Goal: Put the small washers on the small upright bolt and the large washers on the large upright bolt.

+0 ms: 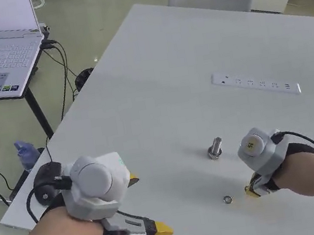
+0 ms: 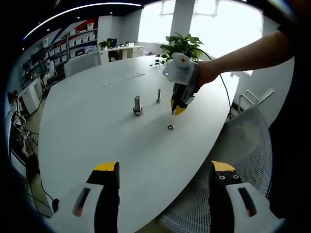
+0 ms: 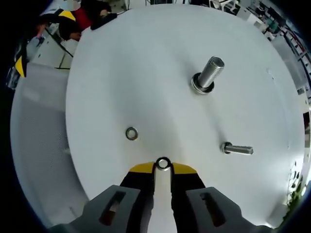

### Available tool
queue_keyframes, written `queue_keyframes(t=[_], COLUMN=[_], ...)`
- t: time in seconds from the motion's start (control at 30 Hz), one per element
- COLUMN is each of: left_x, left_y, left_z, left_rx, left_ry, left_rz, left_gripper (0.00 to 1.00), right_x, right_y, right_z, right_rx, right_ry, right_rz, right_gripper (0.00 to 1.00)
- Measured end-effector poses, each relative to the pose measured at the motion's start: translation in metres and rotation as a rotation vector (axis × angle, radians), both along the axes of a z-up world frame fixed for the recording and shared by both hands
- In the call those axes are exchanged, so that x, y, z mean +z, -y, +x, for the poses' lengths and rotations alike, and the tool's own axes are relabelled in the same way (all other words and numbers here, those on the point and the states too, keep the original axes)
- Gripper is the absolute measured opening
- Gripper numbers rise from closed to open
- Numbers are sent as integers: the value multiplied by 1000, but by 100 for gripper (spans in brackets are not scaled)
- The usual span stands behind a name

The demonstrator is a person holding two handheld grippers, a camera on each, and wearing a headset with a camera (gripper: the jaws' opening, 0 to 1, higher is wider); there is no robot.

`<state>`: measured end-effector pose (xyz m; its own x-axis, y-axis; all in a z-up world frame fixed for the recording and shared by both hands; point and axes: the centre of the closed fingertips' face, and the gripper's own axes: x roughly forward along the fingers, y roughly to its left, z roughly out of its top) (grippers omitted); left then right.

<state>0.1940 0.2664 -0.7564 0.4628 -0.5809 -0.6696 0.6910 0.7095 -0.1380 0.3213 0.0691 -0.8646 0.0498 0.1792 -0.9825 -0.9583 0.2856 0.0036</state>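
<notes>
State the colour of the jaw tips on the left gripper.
Yellow tips on black jaws; the left gripper shows them best in the left gripper view.

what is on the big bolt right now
At least one washer rings the foot of the big bolt, down at the table; the thread above is bare. How many are stacked there I cannot tell, and what lies under them is hidden.

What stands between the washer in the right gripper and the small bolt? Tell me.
Nothing visible. Bare table lies between the held washer and the small bolt; the loose washer sits on the other side.
</notes>
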Motion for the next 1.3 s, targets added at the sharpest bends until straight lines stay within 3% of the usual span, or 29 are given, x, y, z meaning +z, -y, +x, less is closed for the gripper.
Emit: queue_keyframes(t=[0.3,0.5,1.03,1.3], left_x=[-1,-1,-3,-2], left_y=[7,7,0,0], left_z=[9,8,4,6], left_rx=[6,2,-12,-18], left_ry=[5,7,-5,-9], left_rz=[2,3,16,8], left_gripper=[74,73,73,73], right_x=[15,25,53,68], right_y=[42,54,39,23], right_z=[12,23,65,71], right_rx=[-11,-24,-27,-29], right_ry=[16,34,79,100], right_rz=[-20,-15,12,39], right_gripper=[12,12,12,12])
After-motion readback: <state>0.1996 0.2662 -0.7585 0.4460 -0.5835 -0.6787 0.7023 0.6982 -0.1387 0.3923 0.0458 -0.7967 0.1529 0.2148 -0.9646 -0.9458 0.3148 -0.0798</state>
